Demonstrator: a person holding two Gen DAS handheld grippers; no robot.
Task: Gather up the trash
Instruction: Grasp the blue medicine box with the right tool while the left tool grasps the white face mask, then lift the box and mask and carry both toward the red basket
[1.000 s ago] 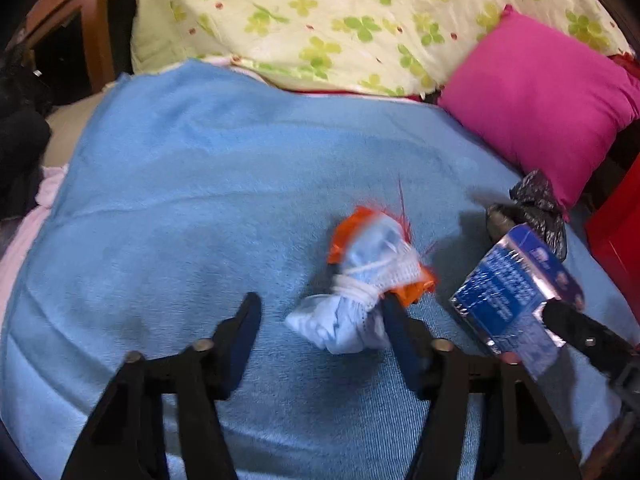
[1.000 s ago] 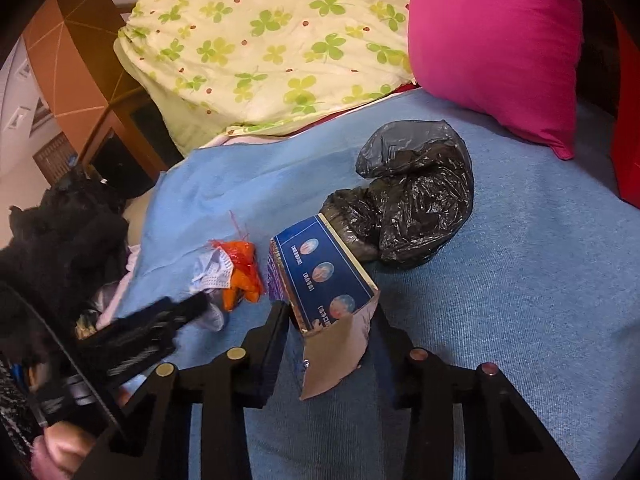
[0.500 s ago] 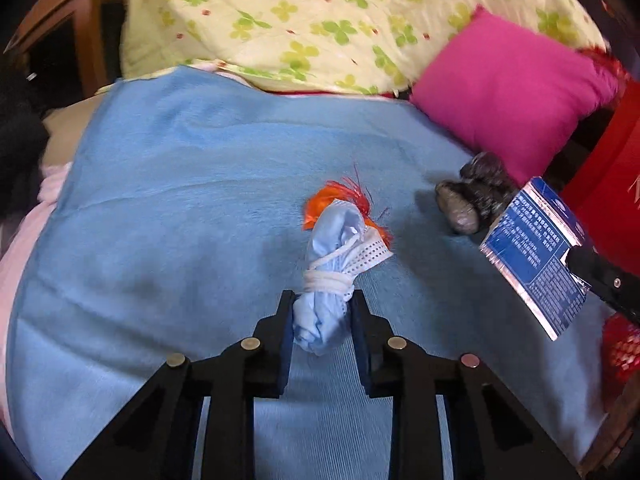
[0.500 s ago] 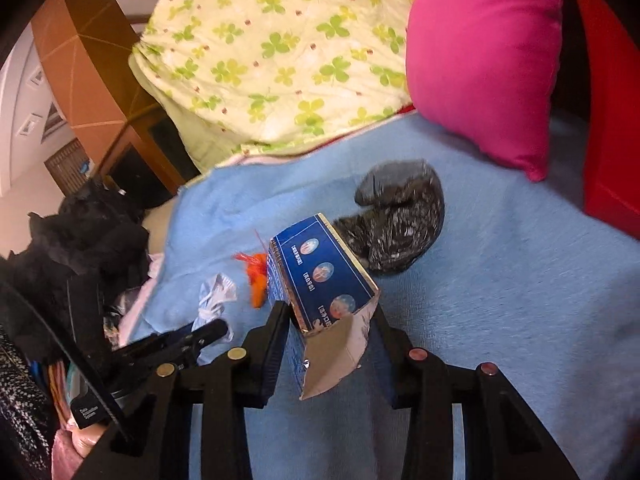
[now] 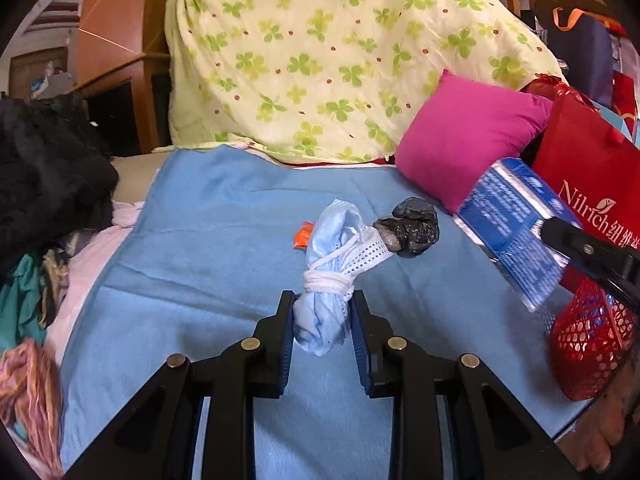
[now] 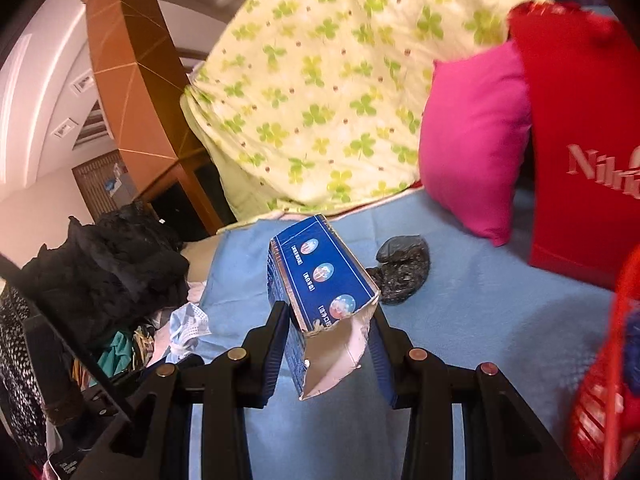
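Left wrist view: the left tool (image 5: 322,320) is clamped on a bundled face mask (image 5: 334,264), held above the blue blanket (image 5: 200,240). A black bag (image 5: 412,226) and an orange scrap (image 5: 302,236) are seen lying on the blanket beyond it. In the right wrist view, a torn blue carton (image 6: 320,292) is gripped by the right tool (image 6: 328,344), near a red bag (image 6: 584,160).

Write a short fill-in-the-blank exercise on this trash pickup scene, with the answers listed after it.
1. The left gripper is shut on a rolled-up blue ____ tied with its own white loops.
2. The right gripper holds a torn ____ carton.
3. The crumpled black plastic bag lies on the ____ blanket.
4. The pillow beside the red bag is ____.

Answers: face mask; blue; blue; pink
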